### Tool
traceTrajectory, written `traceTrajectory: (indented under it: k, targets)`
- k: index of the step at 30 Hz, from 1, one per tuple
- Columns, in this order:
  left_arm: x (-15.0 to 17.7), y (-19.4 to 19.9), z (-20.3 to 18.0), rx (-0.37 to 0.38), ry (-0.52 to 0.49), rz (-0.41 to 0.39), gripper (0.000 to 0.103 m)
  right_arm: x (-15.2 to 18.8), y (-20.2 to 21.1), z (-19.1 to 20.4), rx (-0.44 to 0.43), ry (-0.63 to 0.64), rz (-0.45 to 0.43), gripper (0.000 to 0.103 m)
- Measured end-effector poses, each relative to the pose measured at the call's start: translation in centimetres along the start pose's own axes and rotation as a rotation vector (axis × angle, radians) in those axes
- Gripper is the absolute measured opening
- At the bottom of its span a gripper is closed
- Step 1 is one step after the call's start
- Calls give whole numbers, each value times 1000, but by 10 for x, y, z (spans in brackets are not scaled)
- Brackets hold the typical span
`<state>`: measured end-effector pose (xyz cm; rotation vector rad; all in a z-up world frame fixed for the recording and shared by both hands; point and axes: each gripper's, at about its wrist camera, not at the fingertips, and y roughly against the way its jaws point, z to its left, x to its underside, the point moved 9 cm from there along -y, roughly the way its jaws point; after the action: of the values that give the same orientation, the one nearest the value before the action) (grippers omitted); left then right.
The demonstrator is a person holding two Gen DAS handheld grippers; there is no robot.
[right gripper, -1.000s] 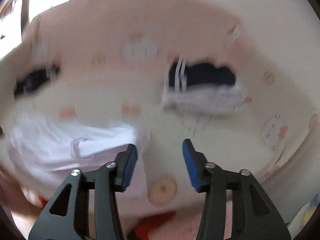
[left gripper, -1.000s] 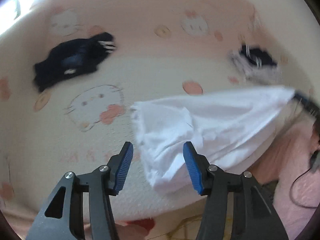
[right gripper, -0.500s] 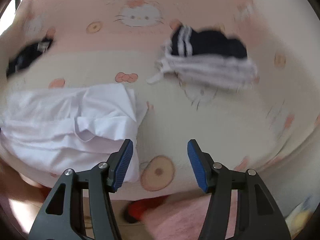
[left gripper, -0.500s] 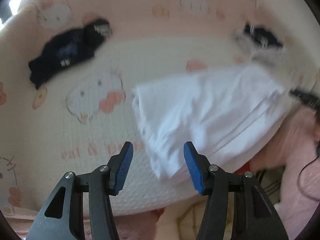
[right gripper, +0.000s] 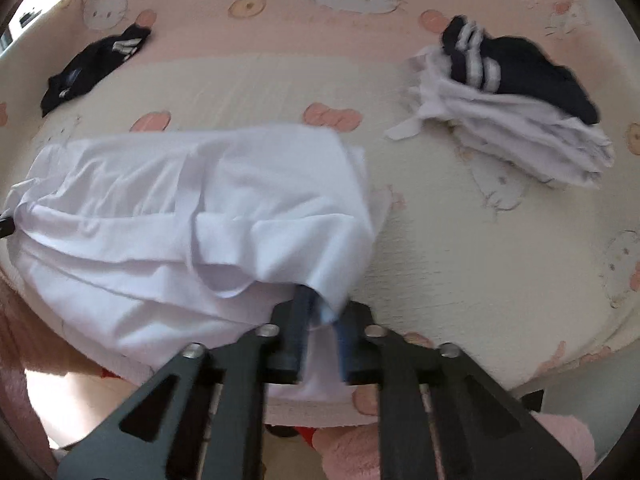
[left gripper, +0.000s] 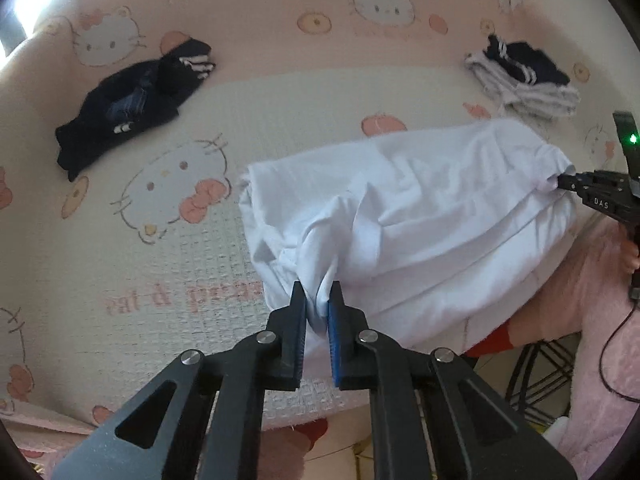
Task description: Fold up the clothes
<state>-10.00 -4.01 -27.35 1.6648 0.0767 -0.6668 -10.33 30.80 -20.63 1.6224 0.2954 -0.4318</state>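
Observation:
A crumpled white garment point(left gripper: 420, 208) lies near the front edge of a cat-print cover point(left gripper: 160, 240). In the left wrist view my left gripper point(left gripper: 318, 292) is closing, its pads pinching a bunched fold at the garment's near left corner. My right gripper point(left gripper: 560, 180) shows at the far right of that view, biting the garment's other end. In the right wrist view the right gripper point(right gripper: 320, 304) is closing on the lower right corner of the white garment point(right gripper: 180, 200), with cloth between its blurred pads.
A dark striped garment point(left gripper: 132, 100) lies crumpled at the back left. A folded pile of white clothes with a dark striped piece on top point(right gripper: 516, 104) sits at the back right. A pink fluffy sleeve point(left gripper: 600, 320) and a black metal frame point(left gripper: 536, 368) are below the front edge.
Both grippers stood open above the cover; now each has dropped closer and closed on a corner of the white garment, which has spread wider across the cover.

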Motion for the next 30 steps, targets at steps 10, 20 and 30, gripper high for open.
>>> traceTrajectory:
  k: [10,20,30]
  targets:
    - [5,23,-1,44,-2,-2,7,8,58,-28,-37,-53,-105,4]
    - [16,8,6,49,55,51,7,3,22,-15,-137,-119,-52,45]
    - [19,18,17,60,97,26,7,10,32,-20,-58,-63,-69,4]
